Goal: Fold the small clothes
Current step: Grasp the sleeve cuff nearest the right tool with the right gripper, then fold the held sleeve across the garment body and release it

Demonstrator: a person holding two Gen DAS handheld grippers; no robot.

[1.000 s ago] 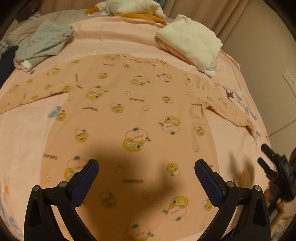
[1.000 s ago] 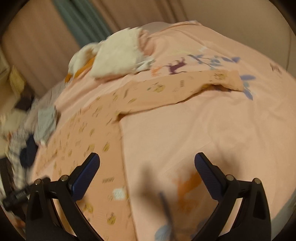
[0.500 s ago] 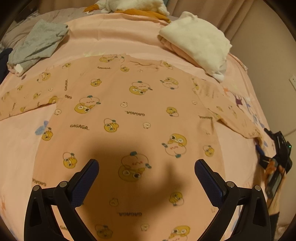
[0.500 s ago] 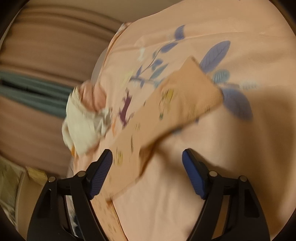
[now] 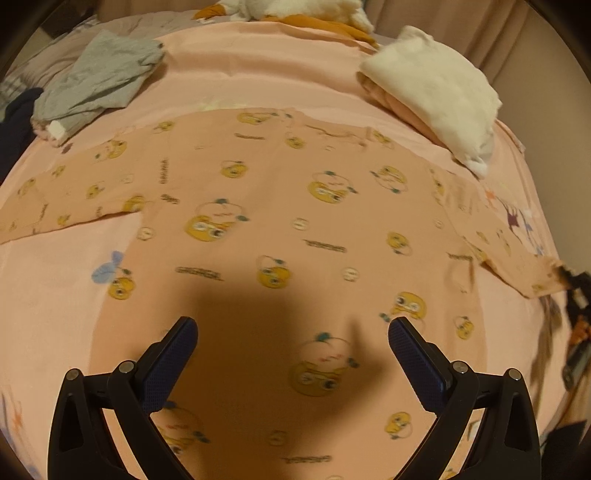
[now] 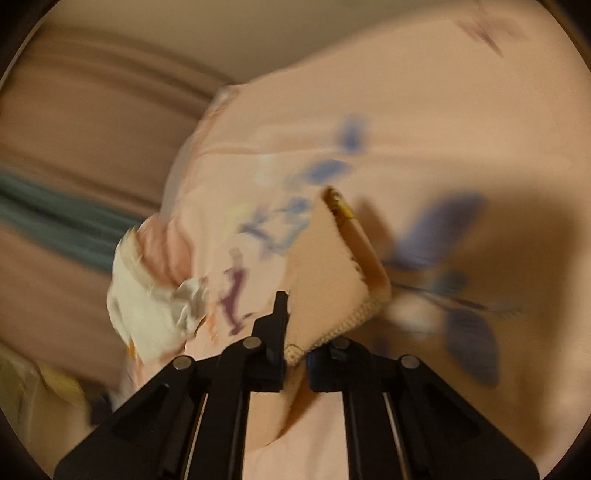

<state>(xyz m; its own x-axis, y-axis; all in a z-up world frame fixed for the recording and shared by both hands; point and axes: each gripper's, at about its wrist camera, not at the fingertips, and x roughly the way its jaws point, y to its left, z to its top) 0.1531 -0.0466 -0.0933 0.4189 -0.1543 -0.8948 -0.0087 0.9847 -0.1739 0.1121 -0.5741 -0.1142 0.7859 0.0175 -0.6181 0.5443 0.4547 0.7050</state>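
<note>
— With the right gripper [image 6: 295, 354] closed tight on the cuff end of the shirt's sleeve [image 6: 332, 280], best to lift only a little and sweep across toward the body panel, keeping the cuff flat between the jaws.

— And the left gripper [image 5: 293, 363]?

— Wide open, holding nothing, hovering above the lower half of the shirt [image 5: 280, 229], which lies spread out flat ahead of and beneath its jaws on the pink bedsheet [image 5: 55, 295]. Probably worth pressing down near the shoulder line to pin the body while folding the sleeve over, so as not to drag the whole garment.

— Anything in the way?

— Not across the fold path, judging by the left wrist view. Far ahead and to the right of the left jaws, a stack of folded white and pink cloth [image 5: 436, 88], just beside the shirt's shoulder; worth keeping the sleeve clear of it. Far ahead to the left, a crumpled grey garment [image 5: 99, 77], well apart from the shirt. Beyond both, a white and orange plush [image 5: 295, 11]. Heavy blur in the right wrist view, so hard to judge how deep the cuff sits in the grip.
</note>
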